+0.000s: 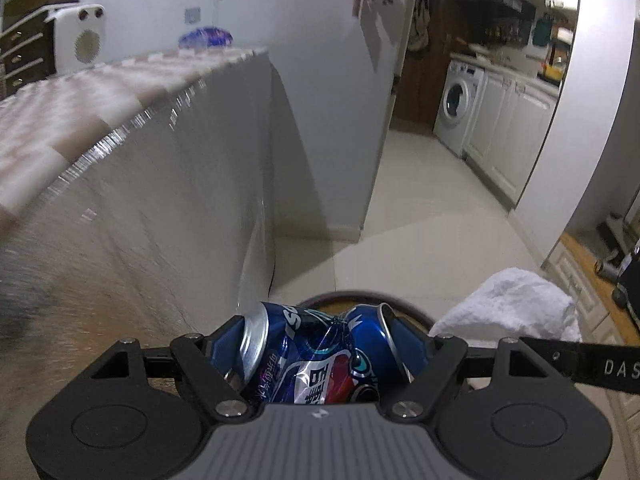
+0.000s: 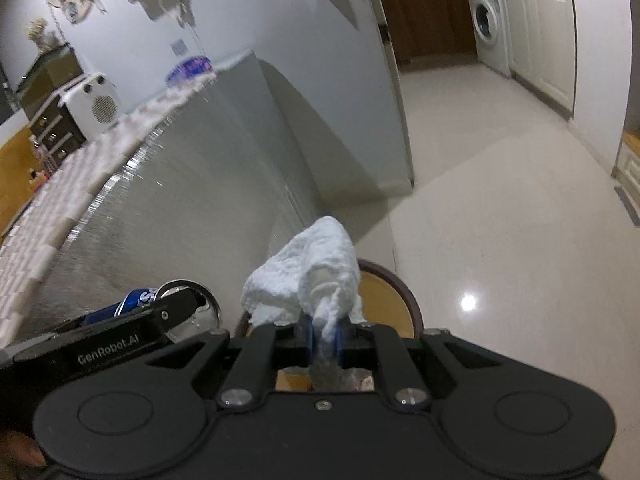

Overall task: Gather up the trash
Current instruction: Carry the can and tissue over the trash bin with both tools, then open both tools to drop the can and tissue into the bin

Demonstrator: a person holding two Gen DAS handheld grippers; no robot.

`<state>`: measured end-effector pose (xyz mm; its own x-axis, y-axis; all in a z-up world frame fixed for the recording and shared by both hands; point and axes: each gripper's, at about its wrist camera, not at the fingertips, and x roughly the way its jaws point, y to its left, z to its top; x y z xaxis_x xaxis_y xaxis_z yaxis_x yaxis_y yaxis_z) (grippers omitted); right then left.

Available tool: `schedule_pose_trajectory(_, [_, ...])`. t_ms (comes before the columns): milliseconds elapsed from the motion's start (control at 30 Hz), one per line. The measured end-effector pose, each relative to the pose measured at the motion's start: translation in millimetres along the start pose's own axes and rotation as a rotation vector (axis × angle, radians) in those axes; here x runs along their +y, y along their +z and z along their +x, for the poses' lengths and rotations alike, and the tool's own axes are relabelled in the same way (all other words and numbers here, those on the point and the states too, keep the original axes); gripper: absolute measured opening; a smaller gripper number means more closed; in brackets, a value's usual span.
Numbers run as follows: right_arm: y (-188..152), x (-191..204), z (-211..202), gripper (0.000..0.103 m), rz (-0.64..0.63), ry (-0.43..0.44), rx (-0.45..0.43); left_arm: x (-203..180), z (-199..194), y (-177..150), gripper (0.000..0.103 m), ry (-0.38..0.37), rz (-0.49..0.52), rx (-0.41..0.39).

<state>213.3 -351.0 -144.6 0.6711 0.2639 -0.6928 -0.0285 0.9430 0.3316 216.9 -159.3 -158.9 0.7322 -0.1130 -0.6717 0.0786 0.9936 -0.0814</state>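
Both tools are carrying trash toward a round bin (image 2: 394,300) on the floor, so this looks like the drop-off step. The left tool (image 1: 320,344) is clenched on a crushed blue can (image 1: 316,356). The can lies sideways between the two fingers, with one silver end by the left finger and the other end by the right finger. The right tool (image 2: 324,340) is squeezed nearly all the way shut on a white tissue (image 2: 308,276). A thin twist of the tissue is pinched between the blue pads, and the rest puffs out in front of the tool. In the right view, the tissue hangs over the near side of the bin. In the left view, the can sits just in front of the bin's dark rim, and the bin peeks out behind it. The two tools are close beside each other, with the can on the left and the tissue on the right. A tall surface (image 1: 132,80) with a checked cloth stands to the left of them. Another blue thing (image 1: 205,37) lies at the far end of it, too blurry to name. Next, I think each tool needs to be right over the bin's opening and then let go, so the can and tissue fall inside and not on the floor (image 2: 500,220).
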Motion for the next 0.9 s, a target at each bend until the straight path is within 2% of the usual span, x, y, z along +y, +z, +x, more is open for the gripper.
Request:
schedule_pose_trajectory(267, [-1, -15, 76, 0.011, 0.022, -0.056, 0.114, 14, 71, -19, 0.079, -0.044, 0.047, 0.137])
schedule_pose_trajectory(400, [-2, -21, 106, 0.011, 0.024, -0.078, 0.156, 14, 96, -30, 0.079, -0.073, 0.107, 0.190])
schedule_pose_trajectory(467, [-2, -23, 117, 0.011, 0.029, -0.084, 0.172, 9, 102, -34, 0.080, -0.070, 0.155, 0.189])
schedule_pose_trajectory(600, [-3, -21, 138, 0.011, 0.028, -0.081, 0.197, 2, 110, -38, 0.080, -0.131, 0.197, 0.213])
schedule_pose_trajectory(700, [-5, -17, 149, 0.011, 0.024, -0.076, 0.212, -4, 116, -45, 0.080, -0.137, 0.253, 0.230])
schedule_pose_trajectory(900, [-4, -16, 168, 0.012, 0.019, -0.054, 0.239, -7, 126, -51, 0.082, -0.153, 0.282, 0.256])
